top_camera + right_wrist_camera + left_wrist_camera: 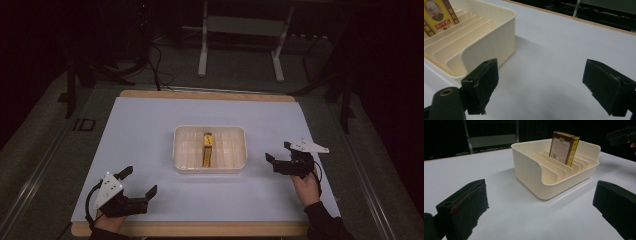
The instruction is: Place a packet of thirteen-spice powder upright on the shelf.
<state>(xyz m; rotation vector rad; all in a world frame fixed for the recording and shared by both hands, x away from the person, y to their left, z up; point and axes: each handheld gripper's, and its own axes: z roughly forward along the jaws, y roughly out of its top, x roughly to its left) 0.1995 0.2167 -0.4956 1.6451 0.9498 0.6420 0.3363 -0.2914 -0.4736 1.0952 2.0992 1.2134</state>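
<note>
A cream slotted tray (182, 150) sits mid-table on the white mat. A yellow and brown card box (208, 148) stands on edge in one of its middle slots; it shows as a card box (563, 148) in the left gripper view and a card box (437, 15) at the top left of the right gripper view. My left gripper (140, 182) rests open at the near left, jaws wide with nothing between them, the tray (536, 175) ahead of it. My right gripper (280, 152) hovers open just right of the tray (486, 42), empty.
The white mat (150, 115) covers a wooden table (200, 229) whose edge shows at front and back. A metal stand (240, 40) is on the floor beyond the table. The other gripper (621, 135) shows at the top right of the left gripper view.
</note>
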